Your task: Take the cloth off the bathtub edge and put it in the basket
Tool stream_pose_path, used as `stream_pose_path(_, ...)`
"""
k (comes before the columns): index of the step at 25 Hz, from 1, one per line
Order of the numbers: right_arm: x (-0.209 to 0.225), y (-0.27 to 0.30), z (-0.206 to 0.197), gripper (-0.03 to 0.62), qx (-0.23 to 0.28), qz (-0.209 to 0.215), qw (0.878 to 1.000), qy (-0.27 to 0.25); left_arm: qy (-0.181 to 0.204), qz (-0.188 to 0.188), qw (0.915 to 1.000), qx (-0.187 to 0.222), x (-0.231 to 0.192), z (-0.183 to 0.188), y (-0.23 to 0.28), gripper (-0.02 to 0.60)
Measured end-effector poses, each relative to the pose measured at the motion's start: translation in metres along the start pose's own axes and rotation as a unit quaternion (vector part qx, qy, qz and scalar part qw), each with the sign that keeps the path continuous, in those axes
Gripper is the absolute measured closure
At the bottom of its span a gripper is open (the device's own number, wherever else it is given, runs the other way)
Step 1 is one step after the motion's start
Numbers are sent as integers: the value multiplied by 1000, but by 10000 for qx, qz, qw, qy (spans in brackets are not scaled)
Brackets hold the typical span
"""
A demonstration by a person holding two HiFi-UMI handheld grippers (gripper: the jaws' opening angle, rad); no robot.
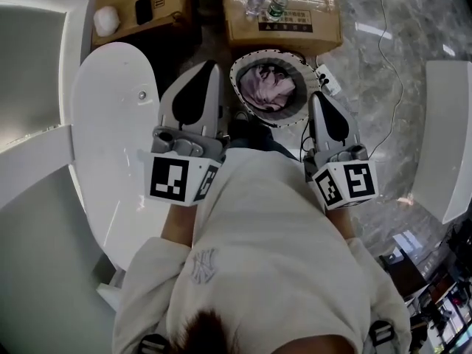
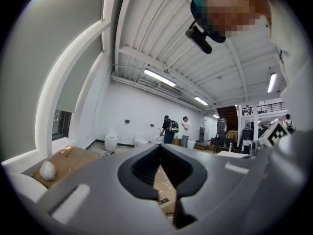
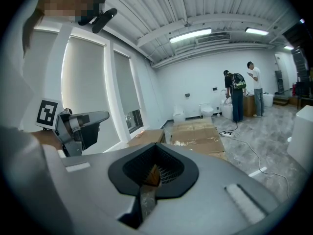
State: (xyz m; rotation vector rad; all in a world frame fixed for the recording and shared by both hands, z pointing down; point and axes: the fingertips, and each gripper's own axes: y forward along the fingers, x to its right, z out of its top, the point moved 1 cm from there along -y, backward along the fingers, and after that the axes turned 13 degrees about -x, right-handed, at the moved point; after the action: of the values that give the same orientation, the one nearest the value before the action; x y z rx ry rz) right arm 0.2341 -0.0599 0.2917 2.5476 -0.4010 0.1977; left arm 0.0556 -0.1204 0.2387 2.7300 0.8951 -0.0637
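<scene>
A crumpled pink cloth point(image 1: 267, 87) lies inside the round white-rimmed basket point(image 1: 241, 63) on the floor ahead of me. The white bathtub point(image 1: 110, 124) stretches along the left, and I see no cloth on its rim. Both grippers are held close to my chest and point forward. My left gripper point(image 1: 209, 66) hovers between the tub and the basket, its jaws shut with nothing in them point(image 2: 159, 147). My right gripper point(image 1: 316, 98) sits just right of the basket, also shut and empty point(image 3: 155, 146).
Two cardboard boxes point(image 1: 140, 6) point(image 1: 284, 21) lie beyond the basket; one carries two bottles point(image 1: 267, 2), the other a white ball point(image 1: 105, 21). A power strip point(image 1: 327, 80) and its cable lie right of the basket. A white fixture point(image 1: 450, 139) stands at far right. People point(image 3: 237, 94) stand far off.
</scene>
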Motion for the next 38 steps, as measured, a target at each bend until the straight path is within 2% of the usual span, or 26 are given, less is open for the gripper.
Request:
stream_pose_path(3, 3, -2, -3, 597, -19, -63, 10000, 55, 102, -74, 9999, -42, 3, -1, -1, 532)
stream_pose_path(8, 5, 0, -5, 596, 3, -122, 9999, 72, 71, 40, 9999, -97, -8, -3, -4, 532)
stream_pose_path(16, 1, 5, -6, 597, -60, -58, 9999, 79, 77, 20, 9998, -166, -7, -4, -2, 532)
stream_pose_path(38, 2, 1, -8, 595, -48, -132, 9998, 102, 79, 50, 9999, -145, -7, -3, -8, 532)
